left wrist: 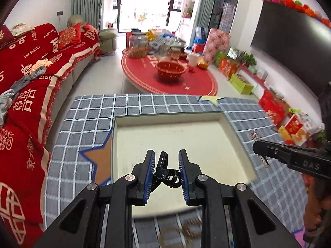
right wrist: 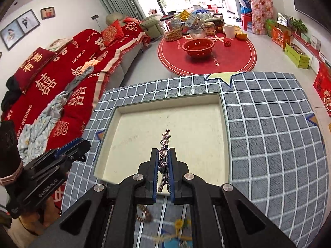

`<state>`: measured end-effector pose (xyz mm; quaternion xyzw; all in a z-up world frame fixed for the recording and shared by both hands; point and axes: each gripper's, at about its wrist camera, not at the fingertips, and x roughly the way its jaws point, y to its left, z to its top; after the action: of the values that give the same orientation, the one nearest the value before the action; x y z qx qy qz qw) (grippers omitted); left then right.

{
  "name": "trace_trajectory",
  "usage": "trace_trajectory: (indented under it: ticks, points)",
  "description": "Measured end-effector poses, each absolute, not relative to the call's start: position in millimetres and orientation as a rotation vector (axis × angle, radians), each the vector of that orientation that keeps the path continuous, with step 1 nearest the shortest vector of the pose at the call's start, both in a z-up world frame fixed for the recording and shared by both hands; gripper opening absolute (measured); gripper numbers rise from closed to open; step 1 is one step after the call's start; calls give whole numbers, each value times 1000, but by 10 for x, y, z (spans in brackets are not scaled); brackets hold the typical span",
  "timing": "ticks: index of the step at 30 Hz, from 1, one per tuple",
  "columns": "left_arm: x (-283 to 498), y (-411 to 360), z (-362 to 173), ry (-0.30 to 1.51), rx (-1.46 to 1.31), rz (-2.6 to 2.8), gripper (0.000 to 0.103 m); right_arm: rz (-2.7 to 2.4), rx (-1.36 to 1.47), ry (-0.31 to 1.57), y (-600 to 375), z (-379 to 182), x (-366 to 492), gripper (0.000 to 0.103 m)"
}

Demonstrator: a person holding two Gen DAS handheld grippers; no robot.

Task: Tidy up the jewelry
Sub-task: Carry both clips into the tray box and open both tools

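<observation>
A cream square tray (left wrist: 235, 128) (right wrist: 224, 128) sits on a blue checked cloth. My left gripper (left wrist: 166, 159) hovers above the tray's near part, its jaws shut on a black hair clip (left wrist: 163, 168) that spans the gap between the blue pads. My right gripper (right wrist: 164, 155) is shut on a silver rhinestone star hair clip (right wrist: 164, 142) and holds it over the tray; in the left wrist view it (left wrist: 261, 152) comes in from the right, the star (left wrist: 254, 134) sticking up.
The checked cloth (right wrist: 269, 136) covers the table around the tray. More jewelry lies blurred near the front edge (right wrist: 144, 215). A red sofa (left wrist: 26, 78) stands left. A red round table (left wrist: 169, 78) with a basket stands beyond.
</observation>
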<state>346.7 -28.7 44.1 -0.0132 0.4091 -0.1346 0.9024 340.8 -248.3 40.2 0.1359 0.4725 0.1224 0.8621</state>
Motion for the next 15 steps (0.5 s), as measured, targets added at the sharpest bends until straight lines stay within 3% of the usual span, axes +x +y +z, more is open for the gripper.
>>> trace_trajectory:
  ticks: [15]
  points:
    - [4143, -454, -445, 980, 48, -198, 37, 160, 285, 1127, -2462, -656, 4109, 9]
